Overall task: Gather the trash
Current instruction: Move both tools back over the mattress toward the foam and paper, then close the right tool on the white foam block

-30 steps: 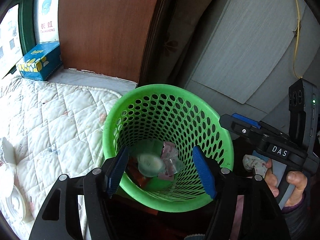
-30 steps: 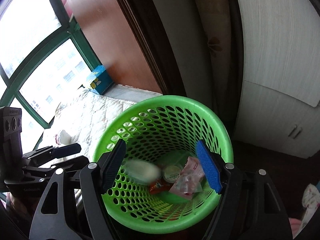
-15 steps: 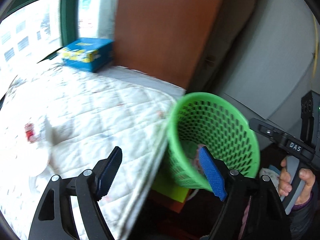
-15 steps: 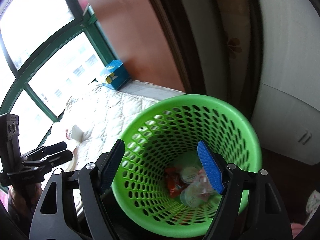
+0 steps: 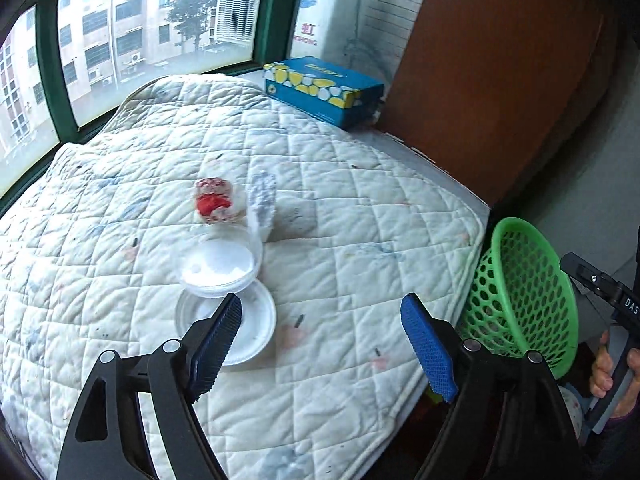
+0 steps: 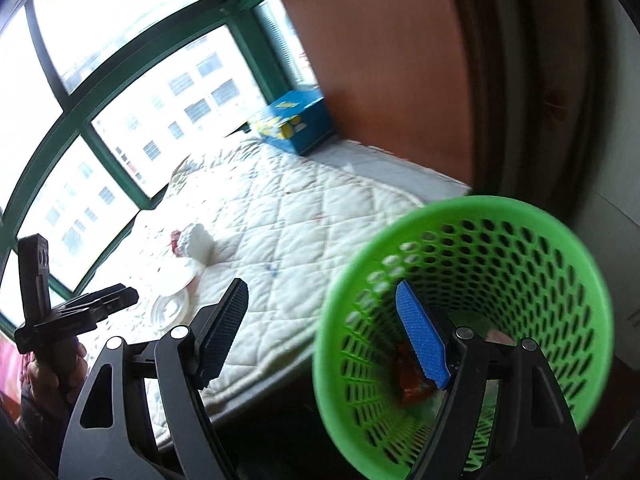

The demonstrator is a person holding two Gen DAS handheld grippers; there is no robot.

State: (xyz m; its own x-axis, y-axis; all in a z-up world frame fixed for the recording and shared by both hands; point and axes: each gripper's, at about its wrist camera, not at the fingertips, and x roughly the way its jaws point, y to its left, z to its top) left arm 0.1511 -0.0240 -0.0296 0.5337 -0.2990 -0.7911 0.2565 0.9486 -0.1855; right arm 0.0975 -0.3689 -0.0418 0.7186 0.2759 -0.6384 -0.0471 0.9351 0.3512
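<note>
My left gripper [image 5: 322,346] is open and empty above the quilted table pad [image 5: 340,184]. Just beyond its left finger lie a clear plastic cup [image 5: 218,266] on its side, a round white lid [image 5: 240,328], a red-and-white wrapper [image 5: 214,200] and a crumpled tissue [image 5: 262,200]. The green mesh trash basket [image 5: 524,288] stands off the pad's right edge. My right gripper [image 6: 320,334] is open and empty over the basket's [image 6: 520,248] near rim; red trash [image 6: 408,376] lies inside. The left gripper also shows in the right wrist view [image 6: 120,298].
A blue and yellow tissue box [image 5: 324,90] sits at the pad's far edge by the green-framed window [image 5: 48,68]. A brown wooden panel [image 5: 500,72] stands behind the basket. The right gripper's body and hand [image 5: 612,332] are at the right.
My left gripper swung left from over the basket to over the pad, facing the cup and lid. My right gripper shifted left, so the basket now sits to its right.
</note>
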